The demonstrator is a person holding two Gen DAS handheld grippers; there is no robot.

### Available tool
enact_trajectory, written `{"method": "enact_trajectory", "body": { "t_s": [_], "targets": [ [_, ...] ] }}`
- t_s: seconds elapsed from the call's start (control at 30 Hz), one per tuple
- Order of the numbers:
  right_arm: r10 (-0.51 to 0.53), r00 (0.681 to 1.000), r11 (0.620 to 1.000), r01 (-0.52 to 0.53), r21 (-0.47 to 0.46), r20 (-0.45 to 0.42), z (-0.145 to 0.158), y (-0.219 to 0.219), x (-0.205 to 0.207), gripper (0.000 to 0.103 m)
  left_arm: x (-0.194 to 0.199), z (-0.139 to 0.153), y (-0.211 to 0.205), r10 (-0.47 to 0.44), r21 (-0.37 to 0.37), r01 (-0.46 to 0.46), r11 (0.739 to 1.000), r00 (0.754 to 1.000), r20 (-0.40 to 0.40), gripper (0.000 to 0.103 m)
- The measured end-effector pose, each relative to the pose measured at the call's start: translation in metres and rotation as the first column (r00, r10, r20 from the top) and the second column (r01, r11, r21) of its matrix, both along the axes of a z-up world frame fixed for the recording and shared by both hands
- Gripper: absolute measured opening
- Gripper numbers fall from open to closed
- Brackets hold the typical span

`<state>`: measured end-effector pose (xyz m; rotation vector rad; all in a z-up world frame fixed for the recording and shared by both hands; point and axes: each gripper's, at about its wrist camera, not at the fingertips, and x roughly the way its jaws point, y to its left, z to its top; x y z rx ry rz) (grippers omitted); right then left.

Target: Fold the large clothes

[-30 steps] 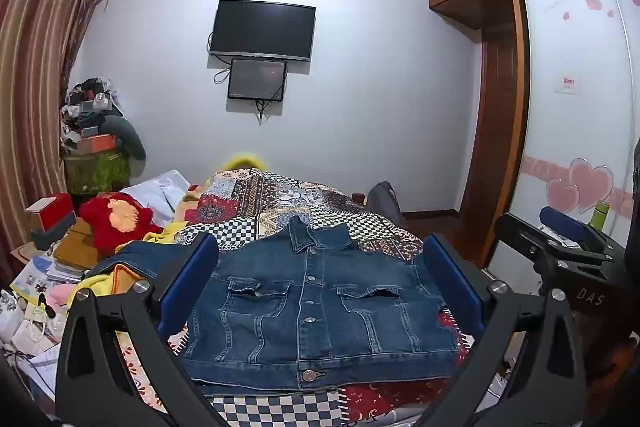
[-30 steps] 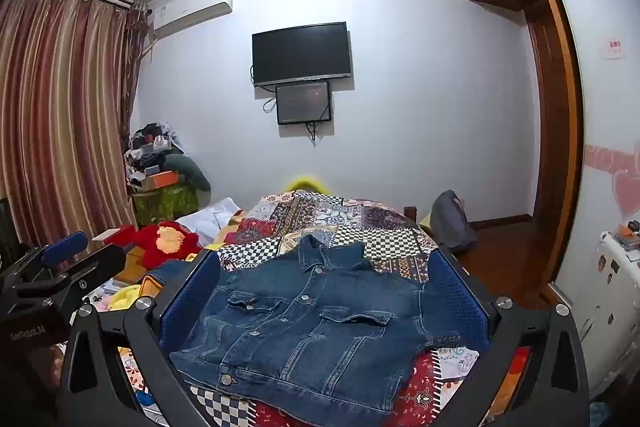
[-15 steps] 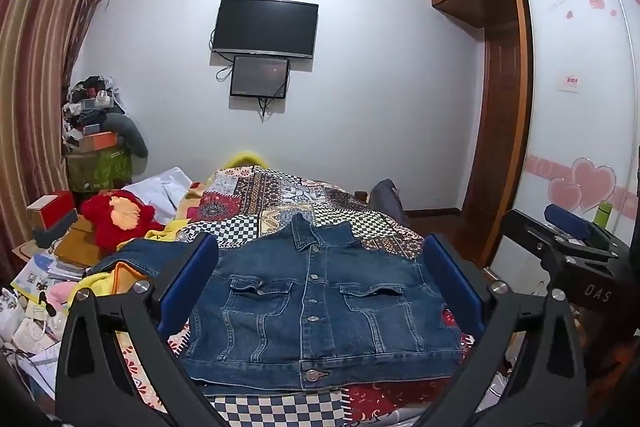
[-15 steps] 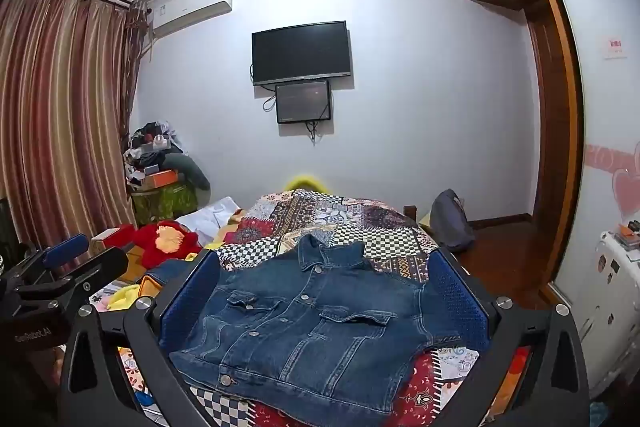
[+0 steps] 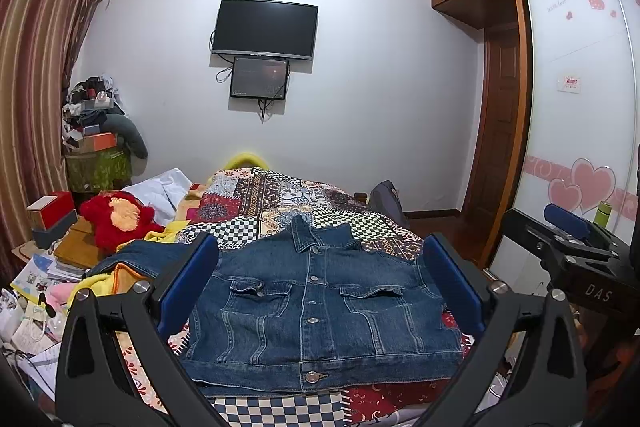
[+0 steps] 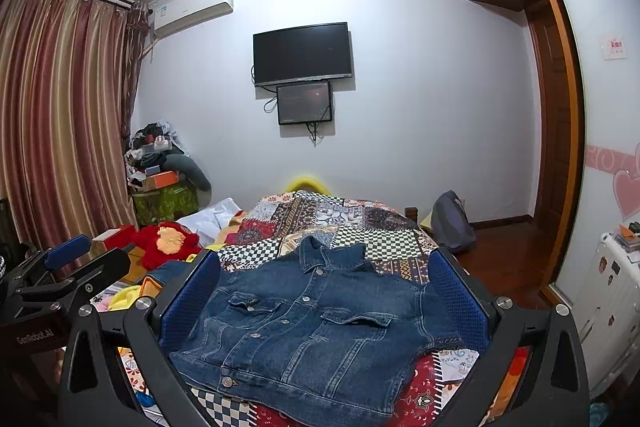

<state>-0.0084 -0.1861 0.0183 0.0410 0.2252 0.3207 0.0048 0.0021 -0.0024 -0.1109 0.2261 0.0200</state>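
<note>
The black body of the right gripper (image 5: 568, 227), seen at the right edge of the left wrist view, carries the white letters "DAS". The black body of the left gripper (image 6: 68, 251), seen at the near left of the right wrist view, carries the white marking "GenRobot.AI". The red print on the small white notice (image 5: 572, 83) on the white sliding wardrobe door (image 5: 580, 131) at right, the faint script near the door's top, and the label on the white wall-mounted air conditioner (image 6: 192, 9) at far left are too small to read.

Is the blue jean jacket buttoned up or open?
Buttoned up. The denim jacket lies front-up on the patchwork bedspread, its front closed along the button row; sleeves look tucked under.
</note>
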Motion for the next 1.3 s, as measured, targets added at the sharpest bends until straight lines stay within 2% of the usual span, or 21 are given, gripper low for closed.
{"method": "enact_trajectory", "body": {
  "t_s": [1.3],
  "targets": [
    [0.012, 1.0, 1.0, -0.012, -0.005, 0.015, 0.009, 0.008, -0.001, 0.103, 0.002, -0.003, 0.001, 0.004, -0.011, -0.004, 1.0, 1.0, 0.001, 0.103]
  ]
}}
